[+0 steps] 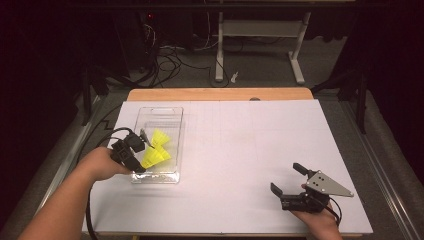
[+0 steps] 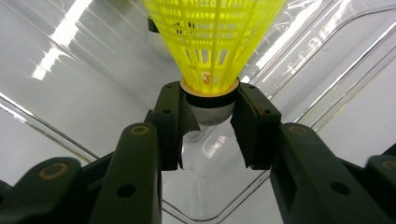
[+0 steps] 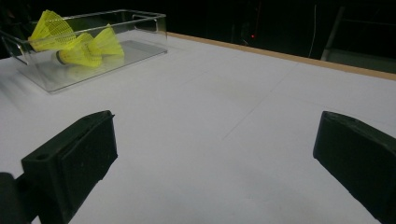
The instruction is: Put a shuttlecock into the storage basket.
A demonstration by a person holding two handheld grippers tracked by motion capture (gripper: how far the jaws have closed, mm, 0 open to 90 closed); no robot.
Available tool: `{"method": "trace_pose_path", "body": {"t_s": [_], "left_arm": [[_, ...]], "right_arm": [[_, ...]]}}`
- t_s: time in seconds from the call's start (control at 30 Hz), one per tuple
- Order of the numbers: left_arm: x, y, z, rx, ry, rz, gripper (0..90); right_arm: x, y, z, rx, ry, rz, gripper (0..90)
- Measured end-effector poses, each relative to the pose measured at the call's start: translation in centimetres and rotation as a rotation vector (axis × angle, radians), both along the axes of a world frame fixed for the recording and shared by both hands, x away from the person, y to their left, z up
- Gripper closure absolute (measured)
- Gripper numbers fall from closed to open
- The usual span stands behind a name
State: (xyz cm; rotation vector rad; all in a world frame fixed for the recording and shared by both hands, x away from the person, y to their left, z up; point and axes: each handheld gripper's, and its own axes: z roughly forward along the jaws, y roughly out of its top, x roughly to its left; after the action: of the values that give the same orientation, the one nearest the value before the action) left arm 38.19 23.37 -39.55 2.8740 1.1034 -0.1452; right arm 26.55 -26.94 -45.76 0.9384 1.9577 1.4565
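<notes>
Shuttlecock (image 2: 212, 42) between left gripper (image 2: 210, 126) jaws

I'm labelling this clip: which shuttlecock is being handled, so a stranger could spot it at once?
On the white table, find the clear plastic tray at its left side, holding yellow plastic shuttlecocks. The one meant is the yellow shuttlecock at the tray's near end. Unlike its neighbours, its cork base is clamped between the left gripper jaws.

Beyond the left tongs (image 2: 209, 100), the top edge cut off the yellow shuttlecock's (image 2: 212, 42) skirt. In the high view, those tongs hid part of the clear tray's (image 1: 176, 131) near corner.
</notes>
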Motion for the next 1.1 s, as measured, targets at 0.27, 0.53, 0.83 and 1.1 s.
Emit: {"method": "trace_pose_path", "body": {"t_s": [0.27,0.53,0.83,1.1], "left_arm": [[0.13,-0.08,-0.40,0.008,0.003,0.015,64.4],[0.17,0.28,-0.33,0.012,0.013,0.043,60.9],[0.20,0.34,-0.10,-0.012,0.017,0.061,55.5],[0.14,0.35,0.30,-0.026,0.009,0.079,53.2]], "right_arm": [[-0.02,-0.01,0.01,0.000,0.000,-0.001,0.4],[-0.05,-0.06,0.06,0.002,-0.005,-0.001,0.4],[-0.07,-0.10,0.10,0.005,-0.005,-0.002,0.4],[-0.08,-0.08,0.10,0.004,-0.007,-0.004,0.4]]}}
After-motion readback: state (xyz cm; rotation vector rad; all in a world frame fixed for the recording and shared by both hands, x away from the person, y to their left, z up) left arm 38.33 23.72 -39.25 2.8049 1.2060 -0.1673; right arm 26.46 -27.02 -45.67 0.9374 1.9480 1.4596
